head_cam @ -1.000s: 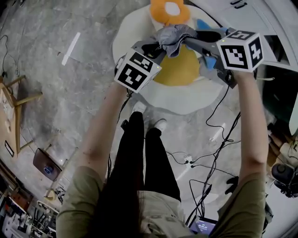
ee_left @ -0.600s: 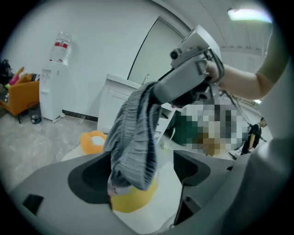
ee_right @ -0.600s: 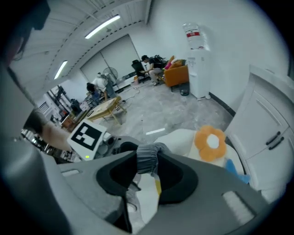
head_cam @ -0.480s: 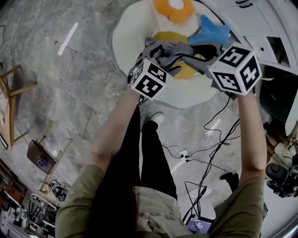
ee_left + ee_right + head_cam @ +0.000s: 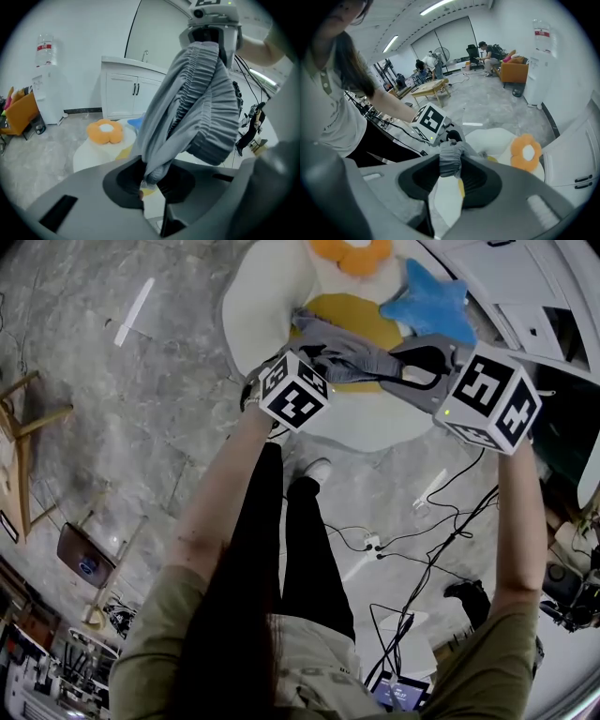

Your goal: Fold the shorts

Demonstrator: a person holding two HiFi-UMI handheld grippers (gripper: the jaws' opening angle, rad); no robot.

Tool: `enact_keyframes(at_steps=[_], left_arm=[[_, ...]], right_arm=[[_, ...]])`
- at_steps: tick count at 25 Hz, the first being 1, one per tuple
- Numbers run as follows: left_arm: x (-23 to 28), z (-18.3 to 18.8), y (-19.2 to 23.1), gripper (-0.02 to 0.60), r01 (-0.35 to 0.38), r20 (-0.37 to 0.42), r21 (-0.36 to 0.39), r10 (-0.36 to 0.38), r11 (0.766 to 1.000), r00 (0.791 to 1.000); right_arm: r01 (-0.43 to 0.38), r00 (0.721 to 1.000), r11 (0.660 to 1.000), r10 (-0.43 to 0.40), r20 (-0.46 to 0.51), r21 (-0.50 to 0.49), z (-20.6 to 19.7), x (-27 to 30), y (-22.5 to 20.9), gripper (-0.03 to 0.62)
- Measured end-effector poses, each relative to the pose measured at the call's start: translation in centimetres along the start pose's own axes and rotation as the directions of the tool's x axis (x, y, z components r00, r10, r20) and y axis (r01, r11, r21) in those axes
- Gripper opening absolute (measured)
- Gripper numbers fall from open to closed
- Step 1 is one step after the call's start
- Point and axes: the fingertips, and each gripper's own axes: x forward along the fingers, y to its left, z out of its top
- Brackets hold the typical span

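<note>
Both left tongs (image 5: 149, 180), just closing, and right tongs (image 5: 450, 169) clench the shorts (image 5: 361, 358) stretched sideways.

Olive short-sleeved shirt (image 5: 159, 643), black trousers (image 5: 309, 549), white shoe (image 5: 316, 468) at frame centre. Grey left tool (image 5: 317, 360) and right tool (image 5: 405, 360) each carry a white, black-marked cube (image 5: 293, 392).

We see a white mat (image 5: 255, 306) on the floor (image 5: 122, 418), top centre. On it lie an orange flower cushion (image 5: 352, 251), a blue star cushion (image 5: 427, 304) and a yellow cushion (image 5: 356, 313).
</note>
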Motion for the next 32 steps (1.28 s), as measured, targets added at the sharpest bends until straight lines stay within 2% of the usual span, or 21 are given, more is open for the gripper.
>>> enact_keyframes(at_steps=[1,5,7,10,12,15,17,19,20,22,24,26,29,32], left_arm=[[0.0,-0.2,0.1,0.046,0.004,-0.013,0.007,-0.004,1.0,1.0],[-0.4,0.1,1.9,0.038,0.004,-0.073,0.087,0.002,0.996,0.997],[-0.7,2.2,4.2,0.037,-0.003,-0.092,0.141,0.016,0.99,0.996],[-2.0,7.9,8.5,0.035,-0.054,-0.07,0.241,0.073,0.969,0.995],[-3.4,12.8,11.0,0.035,-0.109,-0.017,0.307,0.12,0.946,0.993],[-5.9,19.2,13.4,0.035,-0.193,0.078,0.391,0.176,0.9,0.981],[-7.5,21.8,13.8,0.035,-0.237,0.127,0.452,0.202,0.86,0.971],[-8.2,22.3,13.5,0.035,-0.262,0.151,0.509,0.215,0.82,0.965],[-8.2,21.7,13.1,0.035,-0.263,0.152,0.532,0.215,0.805,0.965],[-6.9,18.8,11.8,0.035,-0.238,0.128,0.566,0.201,0.789,0.971],[-4.0,13.6,9.9,0.035,-0.187,0.071,0.592,0.18,0.784,0.981],[0.2,6.4,7.3,0.035,-0.12,-0.008,0.608,0.157,0.785,0.988],[7.1,-5.7,3.5,0.037,-0.036,-0.122,0.593,0.135,0.805,0.983],[12.7,-16.8,-0.1,0.037,0.019,-0.227,0.53,0.121,0.848,0.966]], right_arm=[[0.008,1.0,1.0,-0.008,-0.004,0.012,-0.5,0.2,-0.3,0.126],[0.066,0.997,0.995,-0.063,-0.043,0.076,-3.6,0.7,-3.2,0.126],[0.092,0.996,0.985,-0.091,-0.019,0.145,-4.0,0.4,-5.7,0.126],[0.154,0.982,0.963,-0.173,0.07,0.223,-1.6,-2.2,-9.9,0.126],[0.231,0.956,0.949,-0.262,0.128,0.217,0.7,-5.2,-12.2,0.126],[0.388,0.891,0.912,-0.409,0.197,0.134,4.1,-9.8,-14.1,0.126],[0.482,0.842,0.873,-0.484,0.238,0.072,5.6,-11.8,-14.3,0.127],[0.533,0.812,0.846,-0.521,0.263,0.031,5.8,-12.1,-13.6,0.127],[0.543,0.807,0.84,-0.527,0.265,0.018,5.3,-11.5,-13.0,0.127],[0.547,0.813,0.837,-0.53,0.241,0.0,3.0,-8.5,-11.4,0.127],[0.535,0.831,0.844,-0.523,0.188,-0.016,-0.9,-3.8,-9.8,0.127],[0.502,0.857,0.865,-0.498,0.133,0.001,-5.9,2.1,-8.0,0.127],[0.438,0.895,0.897,-0.441,0.067,0.058,-14.4,12.3,-5.6,0.127],[0.374,0.927,0.922,-0.376,-0.002,0.101,-22.5,22.2,-2.2,0.127]])
